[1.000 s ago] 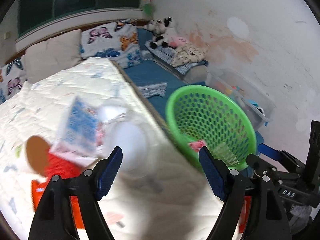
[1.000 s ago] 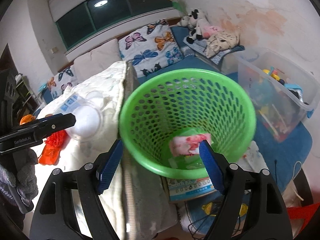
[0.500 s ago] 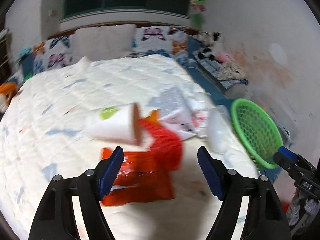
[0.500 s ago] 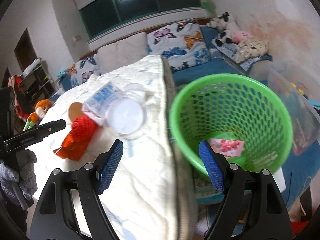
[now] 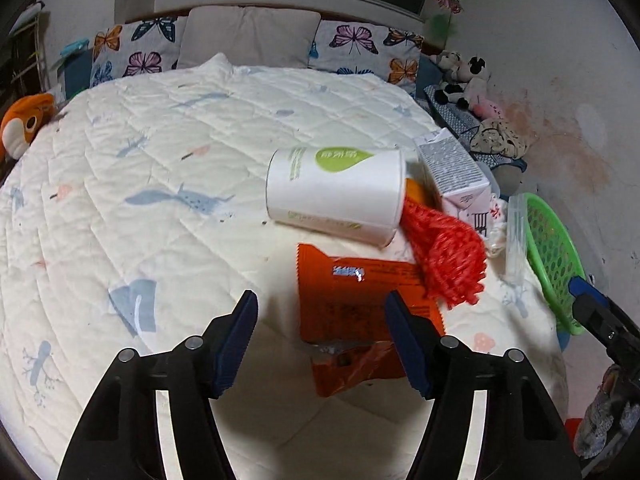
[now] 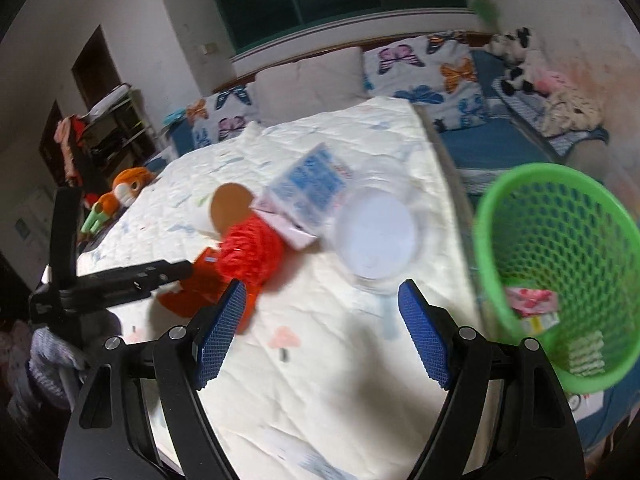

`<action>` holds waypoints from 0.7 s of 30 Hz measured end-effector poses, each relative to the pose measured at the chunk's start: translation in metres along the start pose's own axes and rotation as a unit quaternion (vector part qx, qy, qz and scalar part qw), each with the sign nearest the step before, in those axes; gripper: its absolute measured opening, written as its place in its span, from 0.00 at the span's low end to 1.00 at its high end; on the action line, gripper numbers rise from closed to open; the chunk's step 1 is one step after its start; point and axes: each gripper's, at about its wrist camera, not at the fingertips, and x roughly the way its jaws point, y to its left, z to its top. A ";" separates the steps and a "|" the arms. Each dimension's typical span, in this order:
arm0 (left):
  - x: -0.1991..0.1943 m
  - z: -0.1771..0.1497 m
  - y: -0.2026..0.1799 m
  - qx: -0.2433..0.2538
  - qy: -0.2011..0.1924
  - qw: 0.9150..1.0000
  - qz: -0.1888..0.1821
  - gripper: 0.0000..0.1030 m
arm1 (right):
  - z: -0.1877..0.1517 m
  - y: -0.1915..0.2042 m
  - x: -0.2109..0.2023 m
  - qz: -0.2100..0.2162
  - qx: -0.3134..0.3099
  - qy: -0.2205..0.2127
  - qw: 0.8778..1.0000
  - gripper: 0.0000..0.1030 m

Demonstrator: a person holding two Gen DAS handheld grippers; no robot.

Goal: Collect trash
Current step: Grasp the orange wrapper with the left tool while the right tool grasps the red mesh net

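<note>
Cup (image 5: 334, 190) lying on wrapper (image 5: 356, 300), mesh (image 5: 446, 258) beside, left gripper (image 5: 320, 340) closing empty, right gripper (image 6: 322, 336) apart.

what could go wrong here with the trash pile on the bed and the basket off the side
1. The left gripper is closing over the orange wrapper, which lies flat on the quilt; the pads may pinch fabric or slip off.
2. The red net overlaps the wrapper's far corner, so lifting it may drag the net and nudge the paper cup.
3. The clear lid sits near the bed edge by the green basket and could slide off.

Quilted bed (image 5: 160, 168) (butterfly pillows (image 5: 352, 46))
</note>
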 end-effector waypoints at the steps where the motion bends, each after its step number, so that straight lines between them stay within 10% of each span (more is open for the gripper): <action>1: 0.002 -0.001 0.001 -0.001 0.002 1.000 0.001 0.60 | 0.002 0.004 0.004 0.005 -0.003 0.002 1.000 0.74; 21: 0.006 -0.008 0.014 -0.002 0.015 1.000 -0.012 0.57 | 0.021 0.036 0.098 0.054 0.004 0.069 0.996 0.57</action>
